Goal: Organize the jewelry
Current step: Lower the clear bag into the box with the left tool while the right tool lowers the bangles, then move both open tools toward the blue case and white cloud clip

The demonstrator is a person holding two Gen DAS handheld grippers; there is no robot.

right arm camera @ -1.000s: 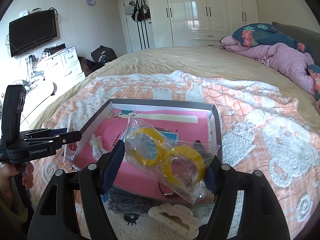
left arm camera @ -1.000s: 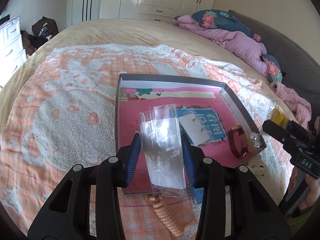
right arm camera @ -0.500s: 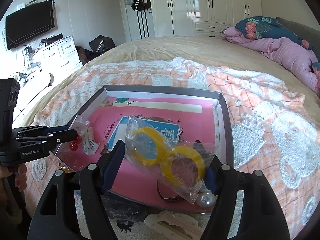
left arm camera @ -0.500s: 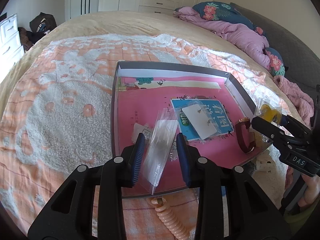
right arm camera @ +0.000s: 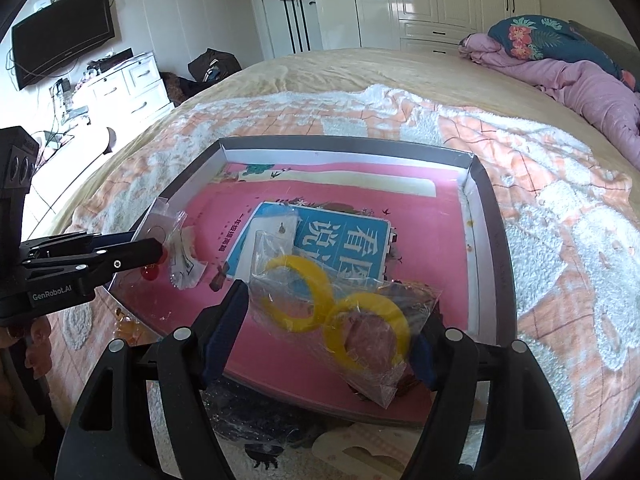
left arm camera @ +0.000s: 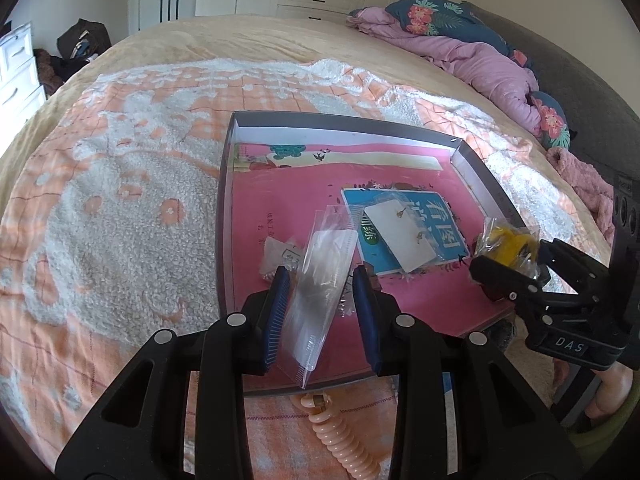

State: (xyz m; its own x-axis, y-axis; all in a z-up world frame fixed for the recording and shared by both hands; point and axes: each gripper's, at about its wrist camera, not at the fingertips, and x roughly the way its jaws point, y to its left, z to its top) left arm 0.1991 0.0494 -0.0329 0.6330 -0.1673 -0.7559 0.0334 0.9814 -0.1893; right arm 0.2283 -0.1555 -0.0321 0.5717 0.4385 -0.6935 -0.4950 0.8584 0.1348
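While both hands hover over shallow box point(left arm camera: 476, 168), left gripper point(left arm camera: 322, 302) clamped on long clear packet point(left arm camera: 320, 280), long axis running forward. Right gripper point(right arm camera: 332, 320) clamped on bag of yellow rings point(right arm camera: 336, 312), over near right corner. Pink floor straight below both, so drop looks equally short either side.

We list: glossy clear plastic bags point(right arm camera: 344, 312); tray point(left arm camera: 486, 184), seemingly matt cardboard; blanket point(left arm camera: 104, 208), rough terry cloth.
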